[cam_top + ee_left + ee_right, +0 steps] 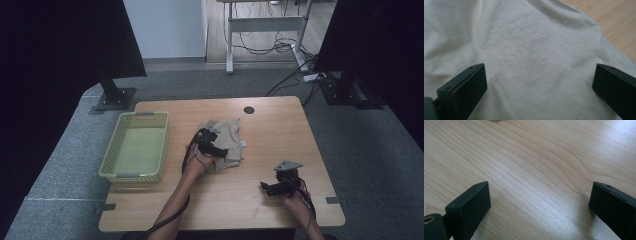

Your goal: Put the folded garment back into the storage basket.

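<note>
Right gripper [537, 202] wide, over bare table [529, 157]; left gripper [539, 82] wide, perhaps touching cloth [524, 50]

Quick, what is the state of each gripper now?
Left gripper: open, over the beige cloth, holding nothing.
Right gripper: open, over the bare table, holding nothing.

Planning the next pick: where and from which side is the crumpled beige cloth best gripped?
The crumpled beige cloth lies flat on the wooden table, so probably come from above and pinch a raised wrinkle or edge. The left gripper is already over it, jaws open.
</note>
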`<state>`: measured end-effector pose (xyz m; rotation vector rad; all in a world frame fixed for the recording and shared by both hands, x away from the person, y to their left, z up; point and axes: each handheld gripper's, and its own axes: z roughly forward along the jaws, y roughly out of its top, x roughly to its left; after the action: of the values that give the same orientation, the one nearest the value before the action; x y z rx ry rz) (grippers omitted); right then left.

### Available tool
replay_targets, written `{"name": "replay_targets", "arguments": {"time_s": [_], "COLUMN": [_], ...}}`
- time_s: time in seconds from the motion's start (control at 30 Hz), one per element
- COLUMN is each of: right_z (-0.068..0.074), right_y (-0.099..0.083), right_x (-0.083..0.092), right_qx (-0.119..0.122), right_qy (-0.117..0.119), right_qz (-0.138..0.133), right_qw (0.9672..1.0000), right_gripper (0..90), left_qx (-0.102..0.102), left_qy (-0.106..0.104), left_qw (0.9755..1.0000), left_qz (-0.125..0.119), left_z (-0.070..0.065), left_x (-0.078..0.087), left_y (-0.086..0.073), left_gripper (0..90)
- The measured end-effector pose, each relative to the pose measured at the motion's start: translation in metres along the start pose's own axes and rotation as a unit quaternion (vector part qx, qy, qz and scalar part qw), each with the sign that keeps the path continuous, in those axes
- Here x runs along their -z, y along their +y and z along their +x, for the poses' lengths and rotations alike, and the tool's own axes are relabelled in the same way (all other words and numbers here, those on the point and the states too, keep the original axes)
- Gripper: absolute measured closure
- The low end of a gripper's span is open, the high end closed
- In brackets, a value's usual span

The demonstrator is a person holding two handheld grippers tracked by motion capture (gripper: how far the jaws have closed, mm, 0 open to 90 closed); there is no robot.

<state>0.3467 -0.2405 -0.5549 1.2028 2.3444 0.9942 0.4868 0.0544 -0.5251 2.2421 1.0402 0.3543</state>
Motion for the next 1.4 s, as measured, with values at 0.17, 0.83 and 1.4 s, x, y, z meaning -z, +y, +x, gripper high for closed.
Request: {"name": "replay_targets", "arguments": {"time_s": [0.17,0.83,1.4], "right_z": [0.0,0.0,0.0], "right_y": [0.0,0.0,0.0], "right_x": [0.0,0.0,0.0], "right_qx": [0.0,0.0,0.0], "right_qy": [0.0,0.0,0.0], "right_qz": [0.0,0.0,0.0], "right_qw": [1.0,1.0,1.0], "right_gripper": [3.5,3.4,3.5], "left_qx": [-0.007,-0.019,-0.041], "left_qy": [0.004,-0.009,-0.02], "left_qw": [0.9993,0.999,0.9988], "left_qz": [0.035,0.039,0.016], "left_z": [0.002,-0.005,-0.001], "left_x": [-0.02,-0.009,0.007], "left_y": [0.0,0.004,0.011], "left_gripper": [0.0,61.1,79.8]}}
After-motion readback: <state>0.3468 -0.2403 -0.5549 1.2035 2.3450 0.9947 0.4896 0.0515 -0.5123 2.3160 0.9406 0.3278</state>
